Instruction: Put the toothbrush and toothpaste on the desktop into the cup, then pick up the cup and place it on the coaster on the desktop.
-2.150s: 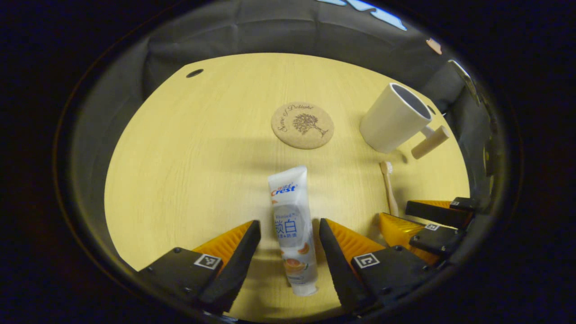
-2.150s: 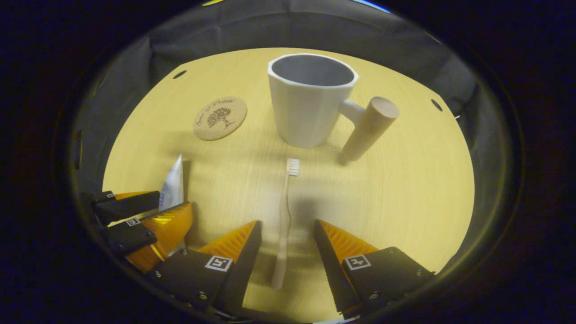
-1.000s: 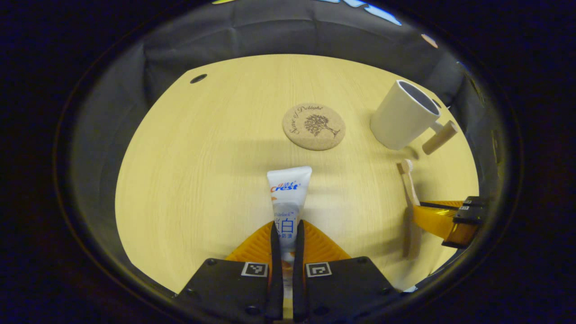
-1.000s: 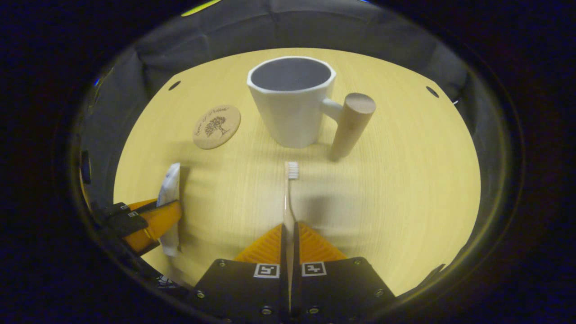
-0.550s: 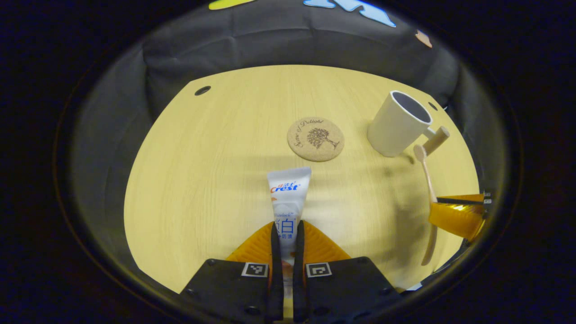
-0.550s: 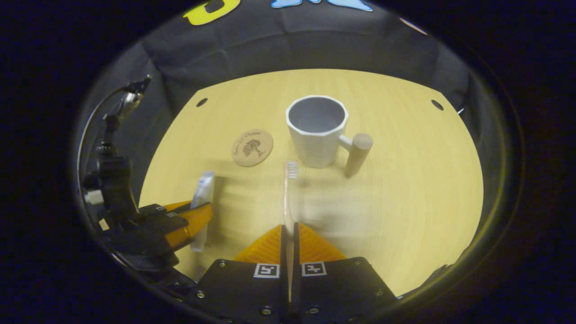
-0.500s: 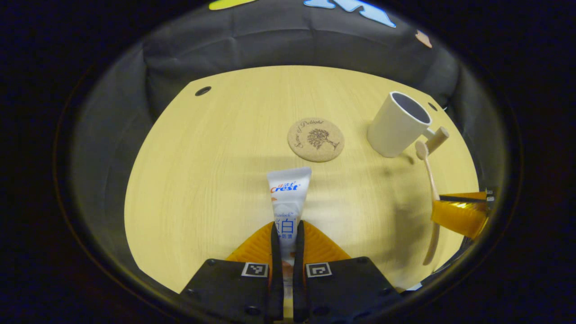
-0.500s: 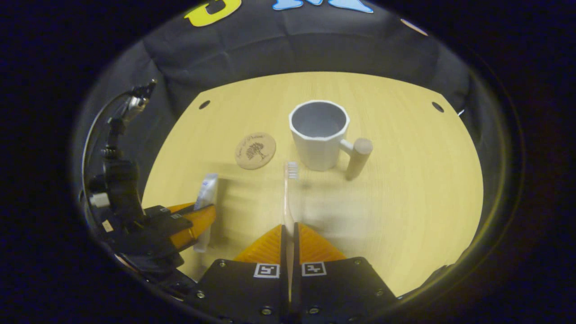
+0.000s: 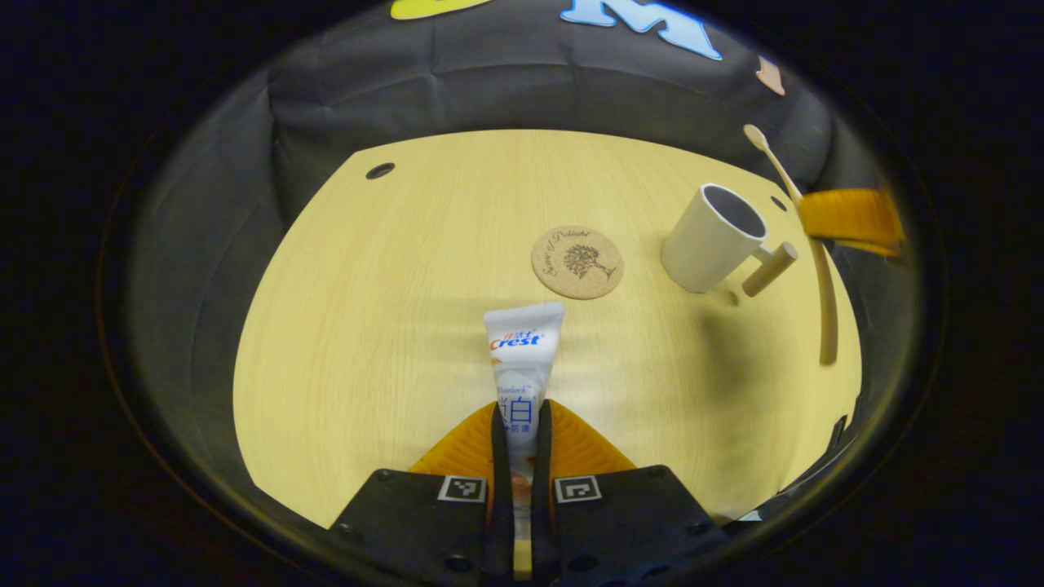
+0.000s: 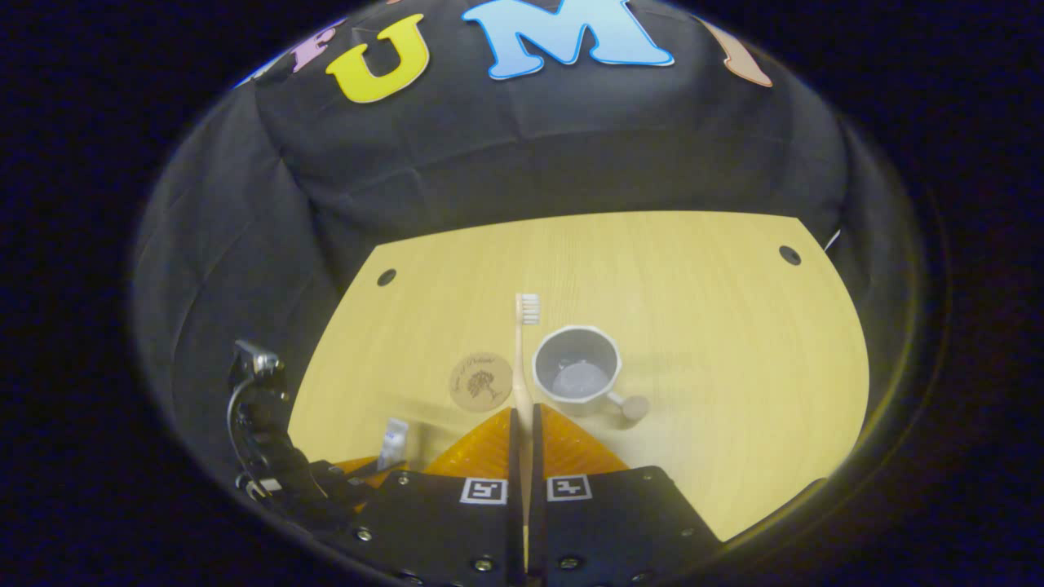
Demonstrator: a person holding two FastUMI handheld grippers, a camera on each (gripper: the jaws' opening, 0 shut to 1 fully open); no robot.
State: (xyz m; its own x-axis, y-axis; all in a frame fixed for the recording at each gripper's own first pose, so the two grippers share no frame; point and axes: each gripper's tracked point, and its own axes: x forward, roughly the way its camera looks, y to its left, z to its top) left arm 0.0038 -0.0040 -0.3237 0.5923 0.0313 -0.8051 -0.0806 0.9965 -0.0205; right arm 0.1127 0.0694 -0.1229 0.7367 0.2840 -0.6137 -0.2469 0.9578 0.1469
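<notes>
One coaster lies just beside the empty cup.

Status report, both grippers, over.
Left gripper shut on toothpaste tube, right gripper shut on toothbrush. Cup upright, nothing inside, beside coaster. Nothing blocks the cup mouth.

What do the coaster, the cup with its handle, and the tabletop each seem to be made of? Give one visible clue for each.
Coaster: probably cork, speckled tan and matt, with a dark tree printed on it.
Cup: looks like matt pale ceramic or plastic, faceted rim; which one is unclear.
Handle: apparently bare wood, a plain tan peg.
Tabletop: light wood or wood-look laminate, with fine straight grain lines.
</notes>
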